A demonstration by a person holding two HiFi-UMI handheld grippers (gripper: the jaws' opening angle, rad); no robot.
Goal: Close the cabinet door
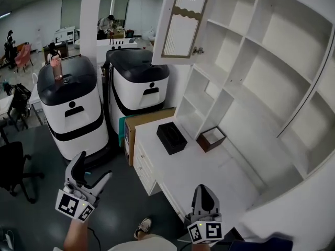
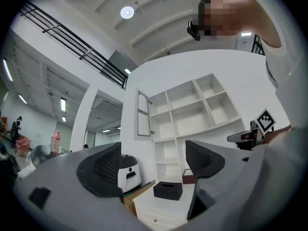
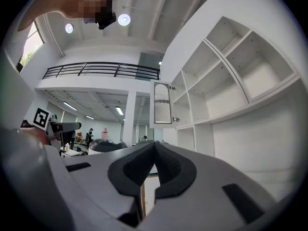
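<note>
The white cabinet door (image 1: pixel 184 21) with a slatted glass panel stands swung open at the top of the shelving (image 1: pixel 272 77); it also shows in the left gripper view (image 2: pixel 143 113) and in the right gripper view (image 3: pixel 162 110). My left gripper (image 1: pixel 93 172) hangs low at the left over the floor, far from the door, open with nothing between its fingers. My right gripper (image 1: pixel 204 191) sits low by the desk's front edge, jaws shut on nothing (image 3: pixel 154 150).
A white desk (image 1: pixel 209 166) under the shelves carries a black tissue box (image 1: pixel 171 137) and a small brown box (image 1: pixel 211 138). Two white-and-black machines (image 1: pixel 78 106) stand left of the desk, beside a cardboard box (image 1: pixel 137 129). People stand far back in the room.
</note>
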